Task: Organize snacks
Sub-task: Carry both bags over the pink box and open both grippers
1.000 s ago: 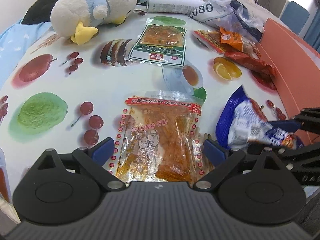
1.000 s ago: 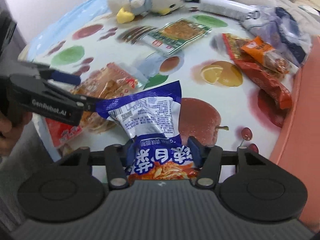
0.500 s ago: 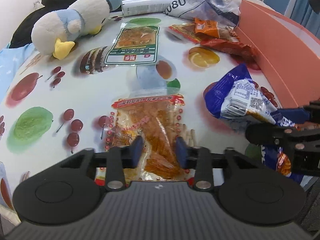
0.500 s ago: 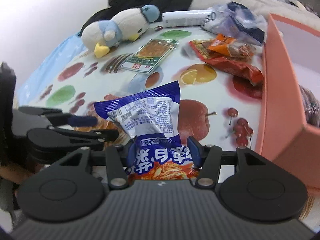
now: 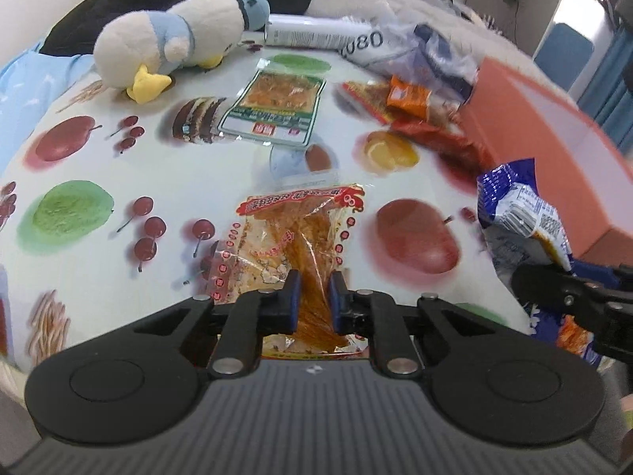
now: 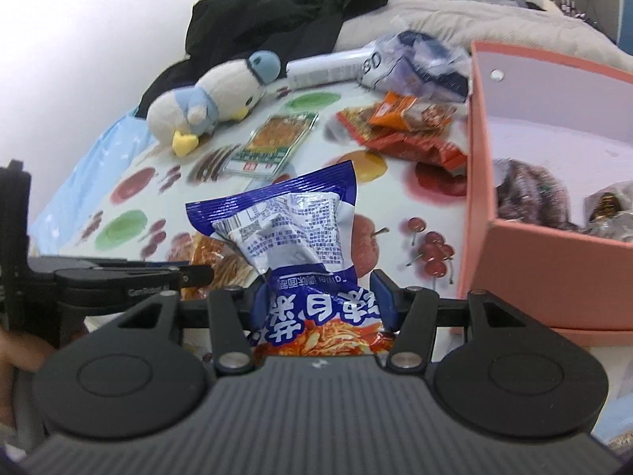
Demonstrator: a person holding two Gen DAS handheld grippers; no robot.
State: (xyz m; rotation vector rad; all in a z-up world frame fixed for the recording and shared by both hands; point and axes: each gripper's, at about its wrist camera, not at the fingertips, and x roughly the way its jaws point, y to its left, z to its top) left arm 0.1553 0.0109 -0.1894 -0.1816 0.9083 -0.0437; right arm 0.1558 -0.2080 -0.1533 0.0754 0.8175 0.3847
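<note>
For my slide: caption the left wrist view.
Left tongs pinch the clear spicy-strip packet above the fruit-print tablecloth.

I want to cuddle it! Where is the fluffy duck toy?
The duck toy lies at the far left of the fruit-print table in both views, beside the green-edged snack packet, before the black clothes.

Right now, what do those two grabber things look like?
Both are matte black plastic. The left gripper and right gripper each have two fingers with blue pads, silver screws, round discs and a ribbed grey body. The left one carries small white lettering on its side.
</note>
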